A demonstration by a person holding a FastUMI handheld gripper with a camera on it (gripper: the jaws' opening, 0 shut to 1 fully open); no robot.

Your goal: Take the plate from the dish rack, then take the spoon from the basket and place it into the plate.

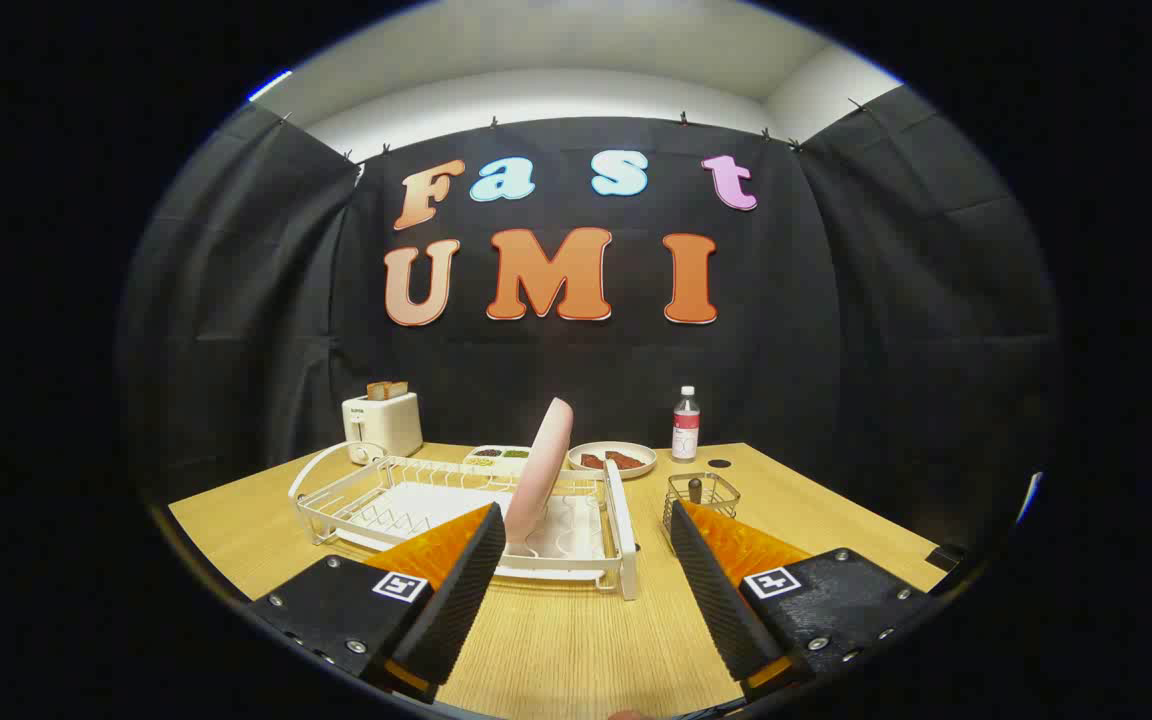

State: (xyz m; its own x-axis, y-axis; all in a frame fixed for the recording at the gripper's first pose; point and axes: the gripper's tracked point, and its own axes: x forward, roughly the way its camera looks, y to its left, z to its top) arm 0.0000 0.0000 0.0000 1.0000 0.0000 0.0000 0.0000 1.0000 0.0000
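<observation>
A pink plate stands on edge in the white wire dish rack, leaning slightly, just beyond my left fingertip. To the right of the rack, a small wire basket holds a dark-handled spoon standing upright; it sits just beyond my right fingertip. My gripper is open above the wooden table, short of the rack, with nothing between its fingers.
A white toaster with bread stands at the back left. Behind the rack lie a divided dish and a bowl of food. A bottle stands at the back right. The wooden table stretches bare beneath the fingers.
</observation>
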